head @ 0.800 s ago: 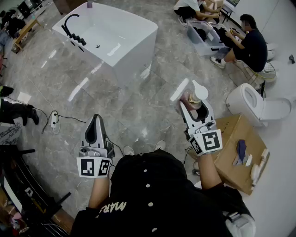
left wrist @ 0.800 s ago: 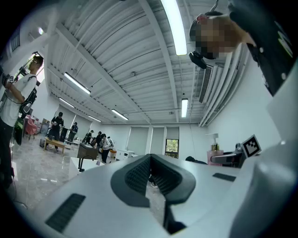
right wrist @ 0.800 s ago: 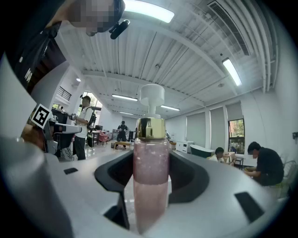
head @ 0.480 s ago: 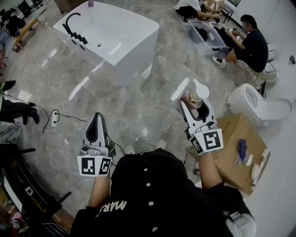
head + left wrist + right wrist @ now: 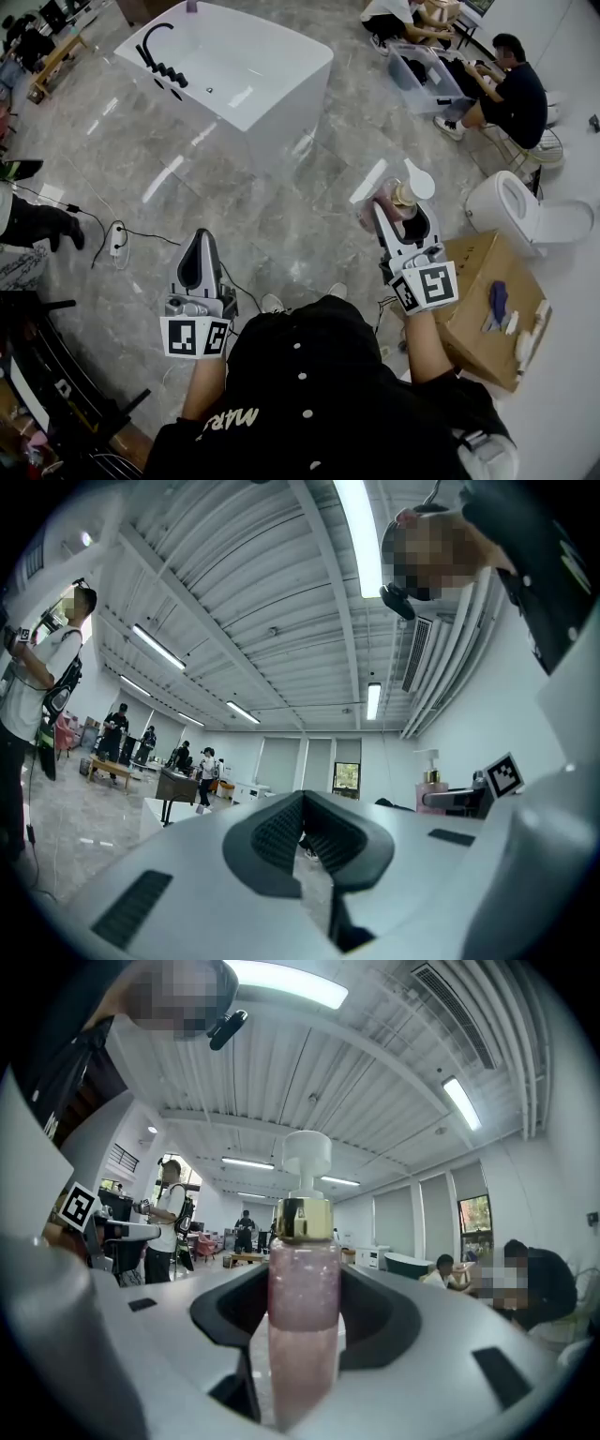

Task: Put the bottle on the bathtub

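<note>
Right gripper (image 5: 401, 208) – jaws partly spread, pads clamped on lower body of pink pump bottle (image 5: 302, 1288). Bottle upright: long axis vertical, crosswise to level jaws, gold collar and white pump head on top. Bottle is carried in air over grey marble floor (image 5: 281, 216), near cardboard box (image 5: 487, 281), well apart from white bathtub (image 5: 291, 112). Left gripper (image 5: 199, 239) – jaws closed together, nothing between them.

bare floor (image 5: 281, 216) up to bathtub (image 5: 281, 94)
</note>
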Tool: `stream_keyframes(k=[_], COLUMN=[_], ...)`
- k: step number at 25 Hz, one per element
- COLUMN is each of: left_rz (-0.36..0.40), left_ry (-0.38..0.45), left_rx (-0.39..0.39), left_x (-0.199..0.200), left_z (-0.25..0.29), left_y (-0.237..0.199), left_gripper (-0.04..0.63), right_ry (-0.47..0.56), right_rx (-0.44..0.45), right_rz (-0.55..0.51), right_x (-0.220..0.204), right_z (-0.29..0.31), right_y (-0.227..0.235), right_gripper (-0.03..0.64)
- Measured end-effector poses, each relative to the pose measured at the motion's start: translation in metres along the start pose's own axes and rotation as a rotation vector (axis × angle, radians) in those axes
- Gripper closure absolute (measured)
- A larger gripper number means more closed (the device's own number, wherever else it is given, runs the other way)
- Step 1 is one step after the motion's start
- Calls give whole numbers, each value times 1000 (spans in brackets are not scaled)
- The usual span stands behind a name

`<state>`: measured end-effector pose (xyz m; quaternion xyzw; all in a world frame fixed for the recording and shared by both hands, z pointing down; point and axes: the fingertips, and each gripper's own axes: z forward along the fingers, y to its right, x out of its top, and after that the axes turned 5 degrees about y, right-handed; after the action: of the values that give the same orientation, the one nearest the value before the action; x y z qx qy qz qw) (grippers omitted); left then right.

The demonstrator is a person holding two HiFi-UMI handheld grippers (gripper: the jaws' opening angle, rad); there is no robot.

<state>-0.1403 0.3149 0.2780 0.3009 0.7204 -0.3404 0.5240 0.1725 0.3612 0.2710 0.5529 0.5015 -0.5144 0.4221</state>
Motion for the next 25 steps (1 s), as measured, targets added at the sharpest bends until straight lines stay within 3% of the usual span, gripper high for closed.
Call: stream_keyframes(k=[11,25], left_rz=[-15,3], left_ry=[-21,-30], left_rx=[-15,80], left_x=[0,-17], left_z=[-12,55], left_y=[-45,-67], left_gripper=[586,586], right_ry=[-29,-26], right_rx=[26,115], right_rz=[11,28], right_x=[-8,-27], right_z=[16,106], right_y=[-51,-9], right_gripper=[394,394])
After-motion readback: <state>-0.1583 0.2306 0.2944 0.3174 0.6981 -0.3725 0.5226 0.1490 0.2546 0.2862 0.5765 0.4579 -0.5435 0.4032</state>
